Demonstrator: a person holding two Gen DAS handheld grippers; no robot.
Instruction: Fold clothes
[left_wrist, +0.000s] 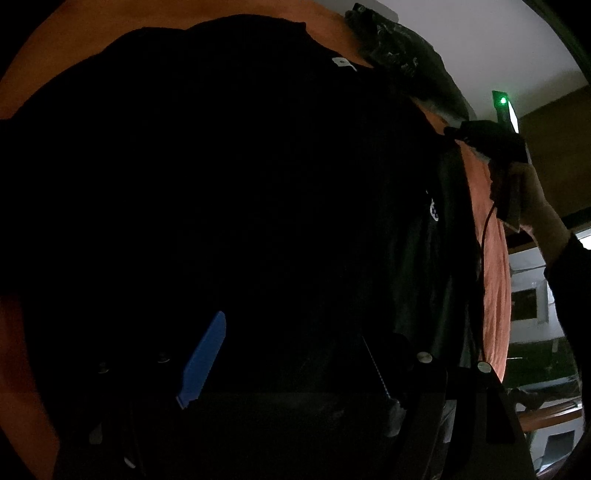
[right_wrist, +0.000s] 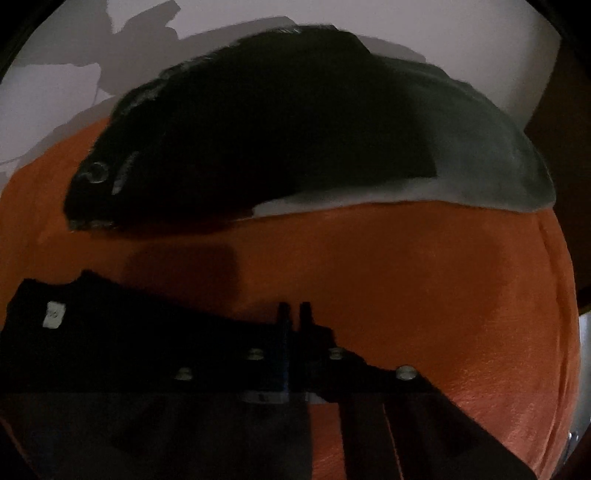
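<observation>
A black garment (left_wrist: 221, 166) lies spread on the orange surface (left_wrist: 491, 258), its white label (left_wrist: 341, 63) at the far edge. My left gripper (left_wrist: 291, 326) hovers over the garment's near part, jaws wide apart, with a blue pad (left_wrist: 203, 362) on the left finger and nothing pressed between them. My right gripper (left_wrist: 448, 131), held by a hand (left_wrist: 535, 206), is at the garment's right edge. In the right wrist view its fingers (right_wrist: 284, 312) stand together at the edge of the black garment (right_wrist: 110, 332), and the cloth seems pinched there. The dim light hides the contact.
A dark grey heap of clothes (right_wrist: 314, 129) lies at the back of the orange surface (right_wrist: 406, 277), against a white wall (right_wrist: 443, 33). The heap also shows in the left wrist view (left_wrist: 406, 55). The surface's seam and edge run down the right side.
</observation>
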